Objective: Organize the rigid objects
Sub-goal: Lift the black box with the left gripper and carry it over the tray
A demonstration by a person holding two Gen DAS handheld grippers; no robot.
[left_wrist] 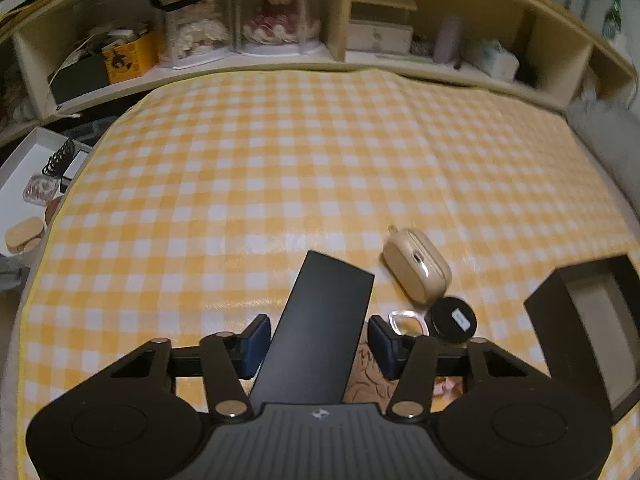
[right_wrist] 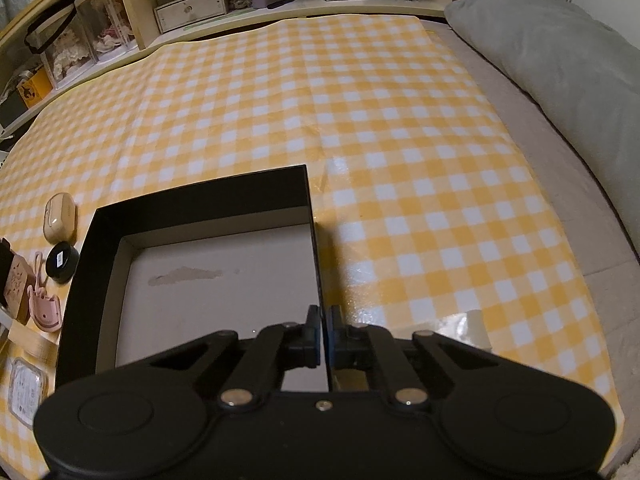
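Left wrist view: my left gripper (left_wrist: 318,344) jaws half open, straddling flat black rectangular slab (left_wrist: 320,320); pads not touching it. Slab's long axis runs along jaws, pointing away over yellow-checked cloth (left_wrist: 280,160). Right gripper (right_wrist: 323,336) jaws clamped on right wall of open black cardboard box (right_wrist: 192,200), to slab's right.

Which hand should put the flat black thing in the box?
The left. Its fingers already straddle the flat black box, though a gap shows beside each pad. The right gripper is busy pinching the wall of the open black box.
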